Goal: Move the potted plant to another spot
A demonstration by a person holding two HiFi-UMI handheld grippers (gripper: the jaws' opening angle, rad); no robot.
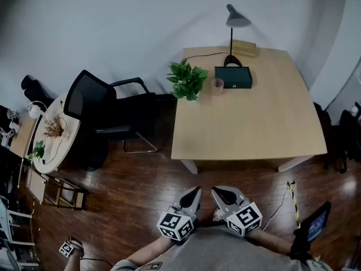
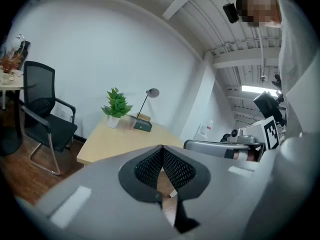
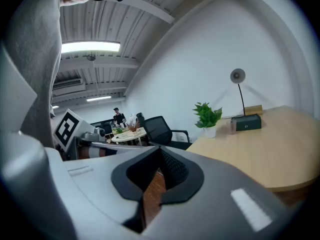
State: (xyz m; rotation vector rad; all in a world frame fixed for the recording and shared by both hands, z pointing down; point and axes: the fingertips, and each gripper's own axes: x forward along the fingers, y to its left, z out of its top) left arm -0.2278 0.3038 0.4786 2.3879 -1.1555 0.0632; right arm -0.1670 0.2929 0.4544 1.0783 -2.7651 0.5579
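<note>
The plant [image 1: 186, 79] stands at the far left corner of the tabletop [image 1: 248, 123], just beside a pink cup [image 1: 218, 86] and a dark box [image 1: 233, 77], with a lamp [image 1: 237, 18] behind them. Both tongs hang close to the person's body over the wooden floor [image 1: 141, 191], well apart from the tabletop. The left tongs [image 1: 194, 193] are closed on nothing, and the right tongs [image 1: 221, 193] are likewise closed and empty.
</note>
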